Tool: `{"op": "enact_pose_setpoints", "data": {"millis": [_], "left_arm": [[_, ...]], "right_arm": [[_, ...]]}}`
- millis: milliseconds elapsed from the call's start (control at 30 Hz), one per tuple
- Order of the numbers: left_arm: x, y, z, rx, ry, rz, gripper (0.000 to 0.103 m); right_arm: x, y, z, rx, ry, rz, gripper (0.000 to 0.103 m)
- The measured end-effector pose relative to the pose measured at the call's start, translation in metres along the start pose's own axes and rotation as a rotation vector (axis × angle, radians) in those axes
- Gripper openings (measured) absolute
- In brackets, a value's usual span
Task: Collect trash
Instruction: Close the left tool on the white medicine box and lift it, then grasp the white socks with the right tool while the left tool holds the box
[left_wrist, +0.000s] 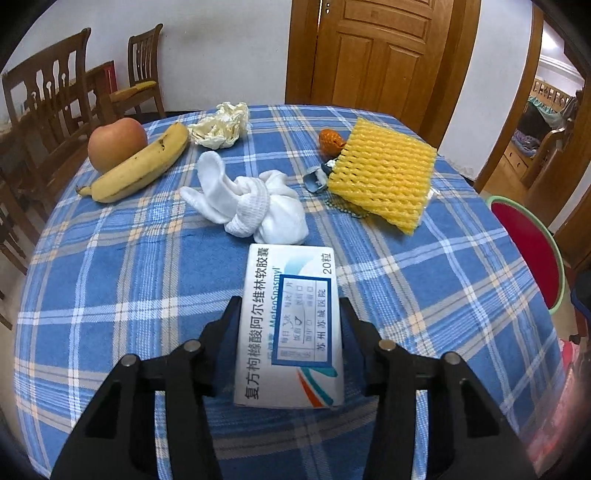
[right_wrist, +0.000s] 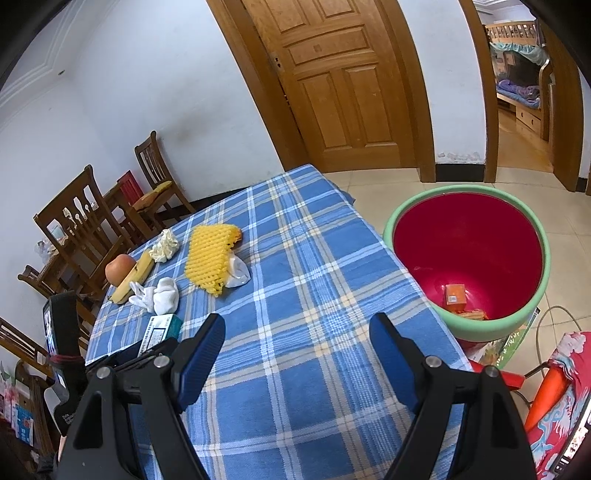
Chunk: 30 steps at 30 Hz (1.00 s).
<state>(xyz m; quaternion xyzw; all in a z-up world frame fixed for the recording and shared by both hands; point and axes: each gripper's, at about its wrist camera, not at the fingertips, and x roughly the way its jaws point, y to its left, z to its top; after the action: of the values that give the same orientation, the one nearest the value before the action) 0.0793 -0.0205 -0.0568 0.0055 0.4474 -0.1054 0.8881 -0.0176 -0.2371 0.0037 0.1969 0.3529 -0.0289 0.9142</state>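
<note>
In the left wrist view, the left hand-held gripper (left_wrist: 290, 314) has its black jaws pressed against the two long sides of a white medicine box (left_wrist: 291, 325), pinching it over the near part of the counter (left_wrist: 122, 273), which wears a blue plaid cloth. Beyond the box lies a bundle of white socks (left_wrist: 251, 201); farther left sit a banana (left_wrist: 142, 164) and an apple (left_wrist: 116, 142), with crumpled paper (left_wrist: 221, 125) at the far edge. To the right a yellow foam net (left_wrist: 384, 175) lies beside a small metal clip (left_wrist: 316, 179). In the right wrist view, the right hand-held gripper (right_wrist: 297, 332) hangs spread wide above the bare cloth, nothing between its blue pads. A red bin with a green rim (right_wrist: 465, 192) stands on the floor to the right of the counter, an orange carton (right_wrist: 455, 294) at its bottom.
</note>
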Motion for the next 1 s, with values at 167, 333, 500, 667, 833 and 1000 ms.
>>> {"op": "enact_pose_setpoints", "data": {"millis": [167,333,500,667,833,1000], "left_arm": [[-0.006,0.011,0.0,-0.038,-0.009,-0.013,0.05],[-0.022,0.023,0.002,-0.067,-0.047,-0.013,0.05],[-0.041,0.039,0.008,-0.096,-0.096,-0.006,0.05],[-0.054,0.059,0.014,-0.125,-0.132,0.017,0.05],[-0.057,0.079,0.017,-0.158,-0.147,0.038,0.05],[-0.055,0.099,0.016,-0.195,-0.15,0.05,0.05]], "right_arm": [[0.0,0.001,-0.001,-0.003,0.0,0.001,0.082],[0.001,0.008,-0.001,-0.011,0.006,0.002,0.082],[0.004,0.019,0.0,-0.036,0.011,0.011,0.082],[0.007,0.034,0.0,-0.068,0.016,0.027,0.082],[0.016,0.053,0.001,-0.103,0.031,0.05,0.082],[0.032,0.077,0.001,-0.136,0.061,0.079,0.082]]}}
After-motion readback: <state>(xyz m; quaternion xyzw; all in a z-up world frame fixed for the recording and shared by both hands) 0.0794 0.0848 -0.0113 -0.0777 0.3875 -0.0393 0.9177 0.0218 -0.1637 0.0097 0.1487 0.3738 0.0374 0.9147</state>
